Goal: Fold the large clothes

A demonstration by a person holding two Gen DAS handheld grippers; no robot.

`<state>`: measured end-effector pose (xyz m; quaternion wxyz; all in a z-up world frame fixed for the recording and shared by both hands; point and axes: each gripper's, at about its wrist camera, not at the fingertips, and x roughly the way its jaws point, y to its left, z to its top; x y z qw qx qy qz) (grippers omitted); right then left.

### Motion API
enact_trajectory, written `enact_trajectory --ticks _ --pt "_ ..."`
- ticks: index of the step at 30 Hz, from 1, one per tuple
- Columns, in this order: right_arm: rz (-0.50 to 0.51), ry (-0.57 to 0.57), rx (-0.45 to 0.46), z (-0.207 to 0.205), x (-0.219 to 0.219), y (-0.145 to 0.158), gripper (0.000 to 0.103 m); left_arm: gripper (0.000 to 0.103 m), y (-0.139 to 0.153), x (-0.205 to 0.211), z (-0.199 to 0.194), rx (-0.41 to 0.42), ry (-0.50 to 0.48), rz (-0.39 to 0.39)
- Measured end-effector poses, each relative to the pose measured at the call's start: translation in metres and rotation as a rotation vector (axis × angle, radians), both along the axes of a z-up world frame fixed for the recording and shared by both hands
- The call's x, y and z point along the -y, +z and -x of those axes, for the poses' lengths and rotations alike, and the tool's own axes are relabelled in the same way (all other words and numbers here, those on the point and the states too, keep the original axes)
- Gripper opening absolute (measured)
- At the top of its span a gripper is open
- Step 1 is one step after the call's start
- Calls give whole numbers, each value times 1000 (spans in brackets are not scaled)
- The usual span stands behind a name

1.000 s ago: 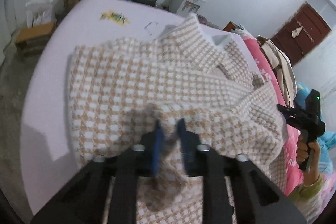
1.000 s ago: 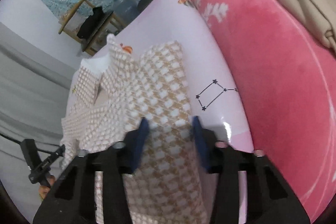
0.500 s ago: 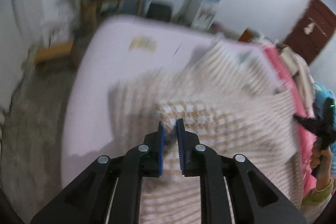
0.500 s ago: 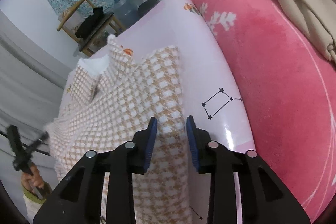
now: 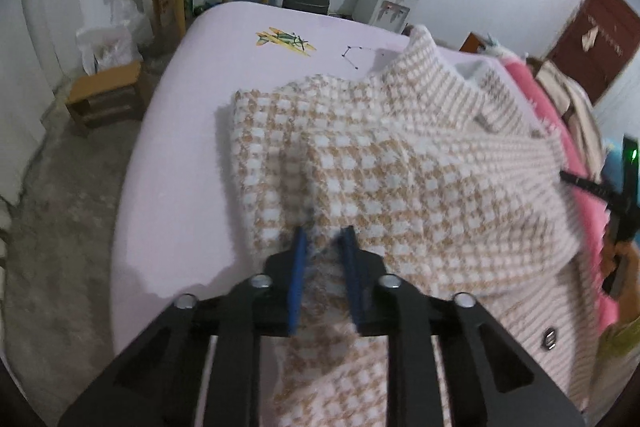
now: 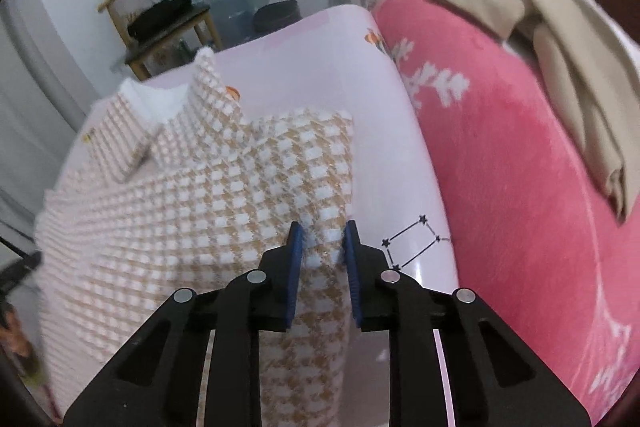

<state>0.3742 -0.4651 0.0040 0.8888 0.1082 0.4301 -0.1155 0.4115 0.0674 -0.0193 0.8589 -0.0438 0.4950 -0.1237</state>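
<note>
Gripping the coat (image 5: pixel 400 163) at both near corners, the left claw (image 5: pixel 325 241) and right claw (image 6: pixel 320 235) each pinch cloth between blue pads. It lies on the bed (image 5: pixel 180 147), filling mid-frame, long axis running from the claws toward its collar at upper frame (upper left in the right view). Both claws sit equally near; judged next, the held edge carries forward toward that collar.

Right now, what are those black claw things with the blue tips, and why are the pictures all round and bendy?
Those are two grabbers, one in each of a person's hands. A small camera with a very wide lens sits on each, which bends the picture. One picture looks along the left gripper, the other along the right gripper. On the bed, over a pale purple sheet, lies a big tan and white checked garment. Each grabber has a bunch of that cloth between its blue fingers, apparently pinching it. Beside it is a pink blanket with beige clothes on top.
</note>
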Motion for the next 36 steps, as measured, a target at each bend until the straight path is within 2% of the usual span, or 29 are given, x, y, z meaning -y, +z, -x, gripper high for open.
enact_trajectory --ticks 3,7,10,13,15,18,20,21,23,26,29,32,36 --pt "72 7 -4 -2 -8 1 18 5 9 4 11 29 -13 -56" --pt "75 15 -4 -3 -8 -1 18 5 0 9 20 54 -42 -152" --pt "50 13 0 -2 -2 -3 19 6 0 10 21 67 -45 -165" --pt "33 -1 9 5 1 3 26 8 8 7 23 78 -40 -148" --pt "21 -1 42 13 2 13 30 8 17 5 27 109 -36 -142" --pt "29 48 103 32 -6 32 33 8 36 7 35 203 -16 -207" --pt "26 83 118 39 -14 37 36 8 44 10 34 225 -11 -185" --pt "12 100 117 40 -17 37 36 8 48 14 32 229 -24 -143" --pt "-36 160 99 37 -25 33 36 8 48 26 24 215 -56 -112" --pt "23 185 27 20 -40 20 36 8 30 58 6 156 -142 -118" --pt "38 164 -45 -5 -41 -1 33 9 -2 66 -16 83 -106 -188" --pt "31 135 -42 -18 -36 -6 32 9 -4 60 -19 96 -76 -133" --pt "38 98 -54 -22 -36 1 31 9 0 62 -14 117 -73 -167"
